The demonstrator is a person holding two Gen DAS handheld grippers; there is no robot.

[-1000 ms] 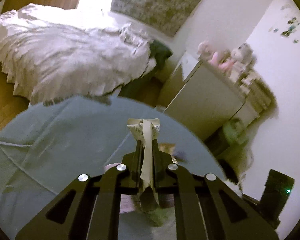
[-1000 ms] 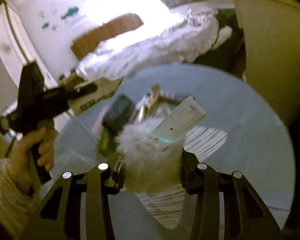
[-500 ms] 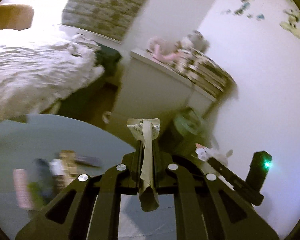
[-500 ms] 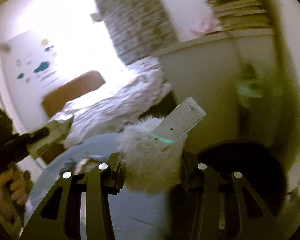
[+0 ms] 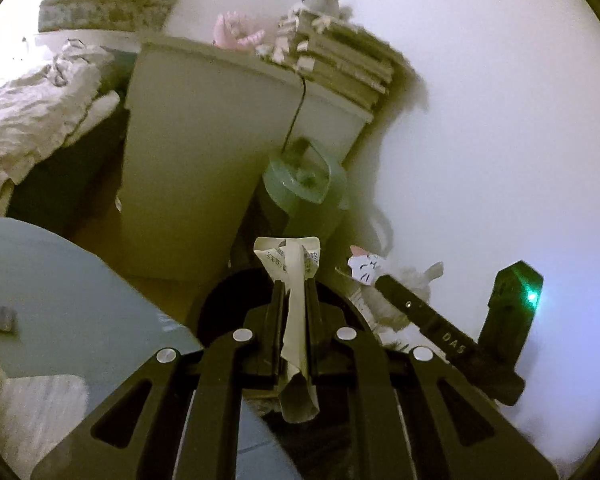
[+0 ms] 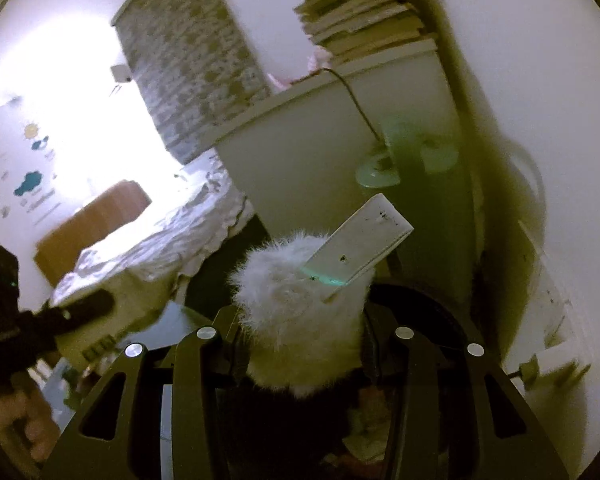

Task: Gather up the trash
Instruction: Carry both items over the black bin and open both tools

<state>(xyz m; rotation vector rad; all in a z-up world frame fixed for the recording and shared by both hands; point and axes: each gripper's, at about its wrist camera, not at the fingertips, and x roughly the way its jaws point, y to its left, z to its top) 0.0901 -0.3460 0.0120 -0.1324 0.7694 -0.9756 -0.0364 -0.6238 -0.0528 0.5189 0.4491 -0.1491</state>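
My left gripper (image 5: 294,284) is shut on a creased, printed strip of paper (image 5: 296,320) that stands up between its fingers. Right under it lies the dark round mouth of a black bin (image 5: 220,300). In the right wrist view my right gripper (image 6: 300,312) is shut on a white fluffy wad (image 6: 296,304) with a flat white card (image 6: 364,244) stuck in it. The black bin's rim (image 6: 432,304) curves just behind it. Both grippers hang side by side over the bin, and the right one's wad (image 5: 404,280) shows beside the left.
A grey-blue round table (image 5: 60,292) with a small dark item is at the left. Behind the bin stand a white cabinet (image 5: 204,152) topped with stacked books (image 5: 340,64), and a green fan-like appliance (image 5: 304,184). A bed (image 5: 28,112) lies far left, a white wall at the right.
Both grippers have swung away from the table toward the cabinet corner and now hang over the black bin. Each keeps its hold on the same piece.
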